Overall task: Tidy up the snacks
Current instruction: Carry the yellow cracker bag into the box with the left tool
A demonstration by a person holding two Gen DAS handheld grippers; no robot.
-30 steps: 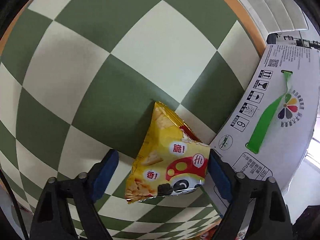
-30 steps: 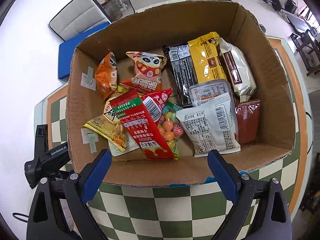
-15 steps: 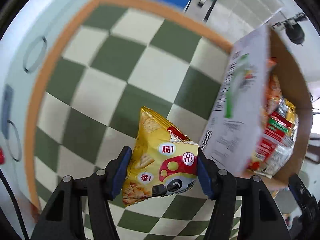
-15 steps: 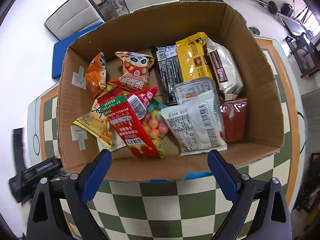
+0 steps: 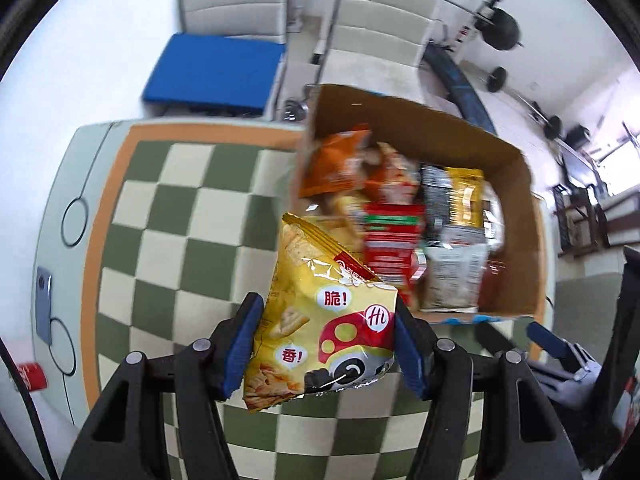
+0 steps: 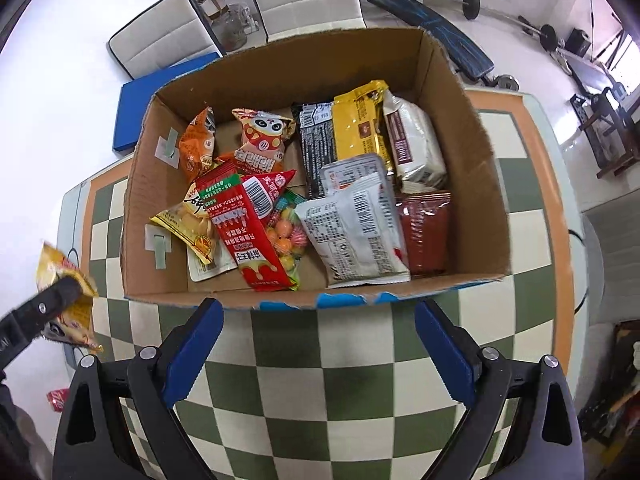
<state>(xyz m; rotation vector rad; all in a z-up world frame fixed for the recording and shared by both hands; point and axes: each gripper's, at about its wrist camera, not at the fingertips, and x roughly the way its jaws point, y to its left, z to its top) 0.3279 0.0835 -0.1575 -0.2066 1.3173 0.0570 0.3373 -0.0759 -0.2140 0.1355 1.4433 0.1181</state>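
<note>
Above the checkered table (image 5: 168, 216), yellow snack bag (image 5: 320, 320) clamped in left hand-held gripper (image 5: 326, 344), beside crowded cardboard box (image 6: 480, 184); right hand-held gripper (image 6: 320, 344) released.

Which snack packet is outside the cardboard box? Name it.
The yellow snack packet with the red cartoon car, clamped in the left tool above the checkered table. All others lie inside the cardboard box.

Table (image 6: 360, 380): green-and-cream checkered top, orange border. Floor (image 6: 60, 60): glossy white. Beyond the table: two white padded chairs (image 5: 236, 4), a blue mat (image 5: 216, 70), a weight bench (image 6: 432, 12) and barbells (image 5: 500, 28). Daylight enters through windows (image 5: 624, 160) at right.
</note>
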